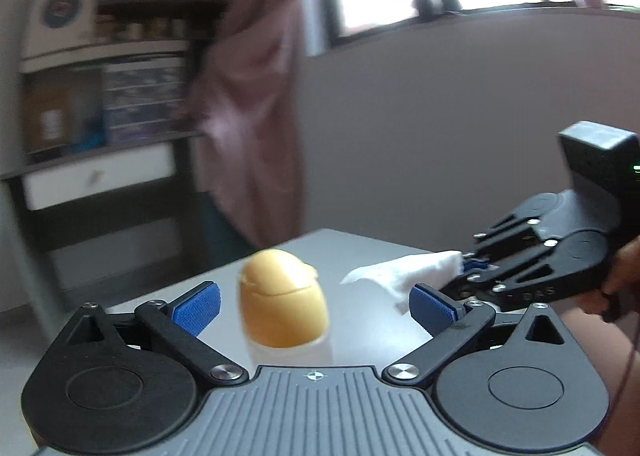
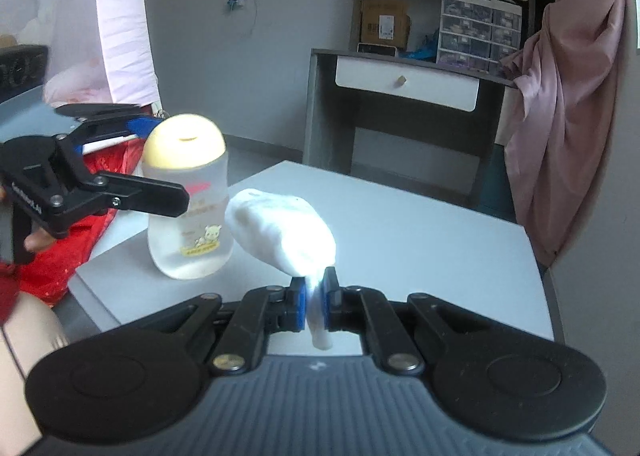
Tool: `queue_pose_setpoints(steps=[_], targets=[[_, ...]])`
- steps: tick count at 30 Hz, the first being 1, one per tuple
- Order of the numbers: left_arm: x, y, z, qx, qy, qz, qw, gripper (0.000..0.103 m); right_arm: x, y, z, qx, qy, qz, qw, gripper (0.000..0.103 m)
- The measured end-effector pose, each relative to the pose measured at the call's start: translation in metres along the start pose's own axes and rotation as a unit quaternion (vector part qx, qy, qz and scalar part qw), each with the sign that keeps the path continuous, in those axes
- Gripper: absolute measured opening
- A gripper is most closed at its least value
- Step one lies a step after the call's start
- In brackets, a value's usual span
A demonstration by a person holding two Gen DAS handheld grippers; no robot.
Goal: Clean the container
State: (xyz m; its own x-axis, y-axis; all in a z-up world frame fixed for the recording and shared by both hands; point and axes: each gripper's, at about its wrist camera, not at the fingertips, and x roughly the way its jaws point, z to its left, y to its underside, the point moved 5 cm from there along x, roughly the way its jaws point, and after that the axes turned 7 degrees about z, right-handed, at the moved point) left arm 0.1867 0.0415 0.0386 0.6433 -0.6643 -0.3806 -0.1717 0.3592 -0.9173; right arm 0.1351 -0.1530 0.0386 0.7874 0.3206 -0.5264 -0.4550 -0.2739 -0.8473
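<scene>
A clear bottle with a yellow cap stands upright on the grey table. In the left wrist view its cap sits between my open left gripper, whose blue pads flank it without touching. In the right wrist view the left gripper reaches around the bottle's top. My right gripper is shut on a white tissue, held just right of the bottle. The tissue and right gripper also show in the left wrist view.
A dark desk with a white drawer and shelves stands behind the table. A pink curtain hangs at the right. Red fabric lies left of the table.
</scene>
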Motion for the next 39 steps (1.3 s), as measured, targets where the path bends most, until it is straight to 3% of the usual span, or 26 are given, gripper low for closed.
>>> queue_pose_setpoints(steps=[7,13,19,28,39], targets=[[0.011,0.021,0.024,0.006,0.106,-0.003,0.9943,0.102,-0.005,0.012,-0.003,0.039,-0.004,0.008,0.999,0.007],[0.009,0.03,0.032,0.018,0.132,-0.037,0.9903,0.102,-0.009,0.016,-0.006,0.047,0.003,0.013,0.999,0.007],[0.008,0.029,0.031,0.082,0.163,-0.066,0.9809,0.102,-0.009,0.02,-0.006,0.049,0.001,0.021,0.999,0.007],[0.031,0.029,0.059,0.077,0.25,-0.046,0.964,0.1,-0.012,0.021,-0.002,0.052,0.0,0.028,0.998,0.007],[0.038,0.031,0.067,0.092,0.297,-0.072,0.9477,0.098,-0.006,0.021,0.004,0.064,0.003,0.043,0.997,0.007]])
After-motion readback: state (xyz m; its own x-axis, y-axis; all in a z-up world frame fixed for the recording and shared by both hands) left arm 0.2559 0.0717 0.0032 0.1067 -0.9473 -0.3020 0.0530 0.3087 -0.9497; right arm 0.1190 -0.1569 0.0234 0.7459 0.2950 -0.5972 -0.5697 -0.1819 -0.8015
